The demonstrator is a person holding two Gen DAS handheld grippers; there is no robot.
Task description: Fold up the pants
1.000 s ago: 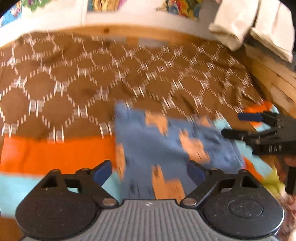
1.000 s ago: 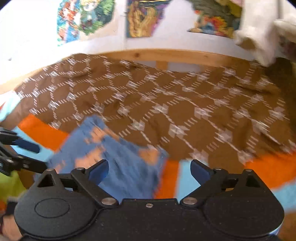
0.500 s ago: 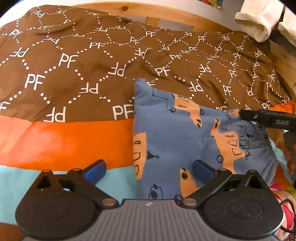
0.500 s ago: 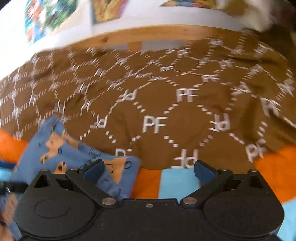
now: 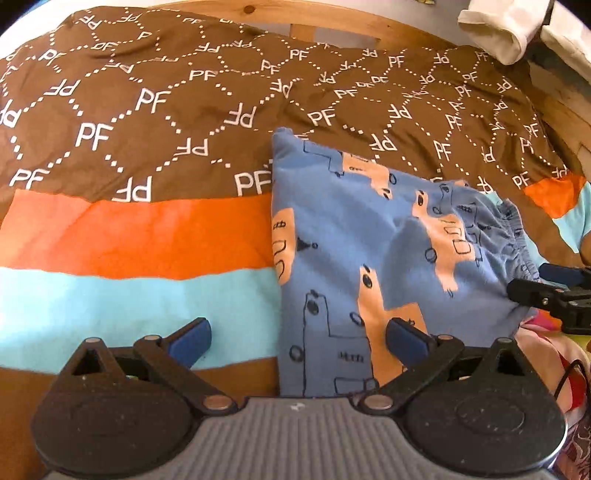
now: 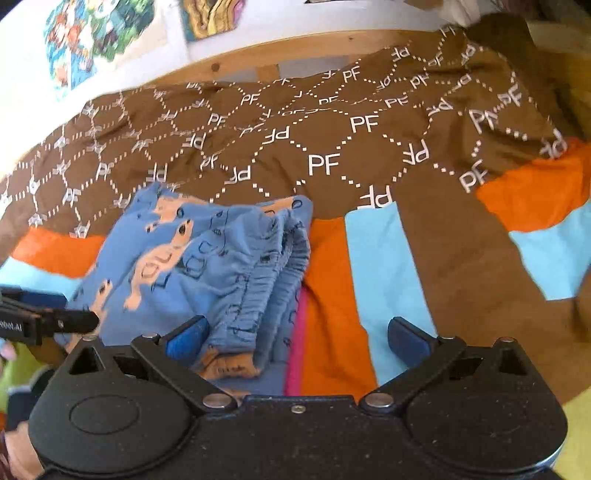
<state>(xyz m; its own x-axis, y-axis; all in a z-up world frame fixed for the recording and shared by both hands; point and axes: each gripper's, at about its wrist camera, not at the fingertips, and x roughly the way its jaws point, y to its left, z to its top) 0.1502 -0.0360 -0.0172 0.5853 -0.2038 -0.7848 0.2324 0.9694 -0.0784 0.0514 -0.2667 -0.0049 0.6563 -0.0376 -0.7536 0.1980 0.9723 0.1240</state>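
Both tools sank toward one folded pants (image 5: pixel 373 266); two tools gape.

A sunlit bed under a brown "PF" blanket (image 5: pixel 155 110) — pine bed frame (image 6: pixel 258 55) behind, blurred, perhaps painted, pictures (image 6: pixel 96 33) on the white wall.

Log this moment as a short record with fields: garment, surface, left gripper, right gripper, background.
garment: blue pants with orange animal print, folded, elastic waistband bunched
surface: brown, orange and light-blue blanket
left gripper: open, one finger over the pants
right gripper: open, beside the waistband
background: wooden bed frame
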